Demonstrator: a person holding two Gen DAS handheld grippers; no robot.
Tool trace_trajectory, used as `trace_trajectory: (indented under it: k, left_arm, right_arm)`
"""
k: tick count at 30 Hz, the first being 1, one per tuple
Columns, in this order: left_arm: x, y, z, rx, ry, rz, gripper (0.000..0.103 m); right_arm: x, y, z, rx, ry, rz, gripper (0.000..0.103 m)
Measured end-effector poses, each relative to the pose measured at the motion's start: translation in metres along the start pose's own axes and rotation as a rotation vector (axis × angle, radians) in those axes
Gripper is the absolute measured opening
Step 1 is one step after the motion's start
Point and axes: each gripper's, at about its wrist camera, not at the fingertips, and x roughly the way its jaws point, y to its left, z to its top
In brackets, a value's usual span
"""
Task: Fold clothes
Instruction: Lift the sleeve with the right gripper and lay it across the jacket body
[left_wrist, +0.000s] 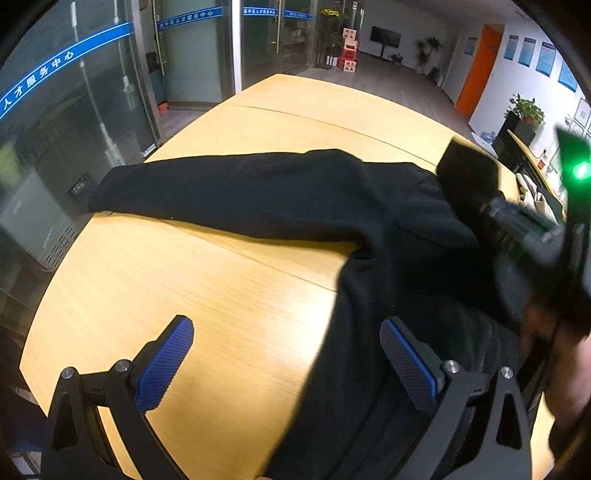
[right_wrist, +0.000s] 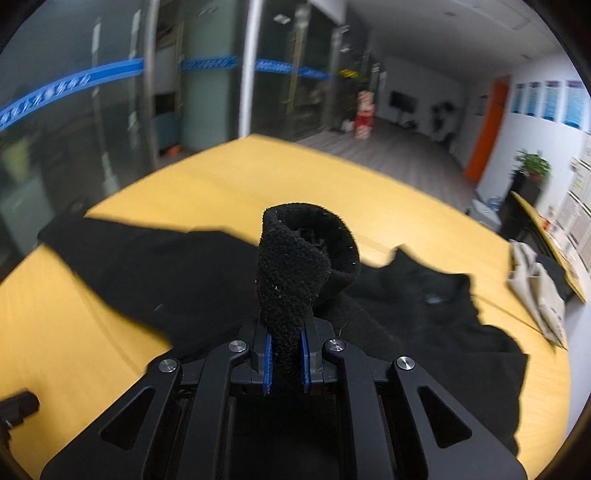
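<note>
The right gripper (right_wrist: 286, 363) clenched a cuff (right_wrist: 295, 273) of the black top (left_wrist: 388, 229) — soft, limp, likely light; the left gripper (left_wrist: 286, 354) gaped, released — hem next.

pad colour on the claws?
Blue, ribbed pads on black frames; clearest in the left wrist view, where the left claw is open.

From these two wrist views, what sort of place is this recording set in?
Probably an office lobby or service centre: glass partitions with a blue lettered band, a wall screen, wall notice posters. The black garment lies on a large wooden table.
</note>
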Motion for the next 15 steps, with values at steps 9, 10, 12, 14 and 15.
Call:
trace_trajectory:
  k: [9, 10, 12, 14, 15]
  left_arm:
    - [0.011, 0.017, 0.003, -0.012, 0.011, 0.008, 0.103]
    - [0.012, 0.017, 0.004, -0.010, 0.012, 0.011, 0.103]
    - [0.014, 0.017, 0.005, -0.009, 0.014, 0.011, 0.103]
    - [0.016, 0.016, 0.006, -0.014, 0.014, 0.012, 0.103]
    - [0.016, 0.016, 0.007, -0.016, 0.014, 0.013, 0.103]
  right_arm:
    - [0.067, 0.064, -0.053, -0.237, 0.135, 0.015, 0.011]
    - [0.076, 0.066, -0.055, -0.268, 0.141, 0.005, 0.012]
    - [0.085, 0.073, -0.063, -0.337, 0.147, 0.002, 0.015]
    - [0.090, 0.080, -0.071, -0.394, 0.138, 0.016, 0.036]
    - [0.085, 0.082, -0.074, -0.411, 0.110, 0.052, 0.044]
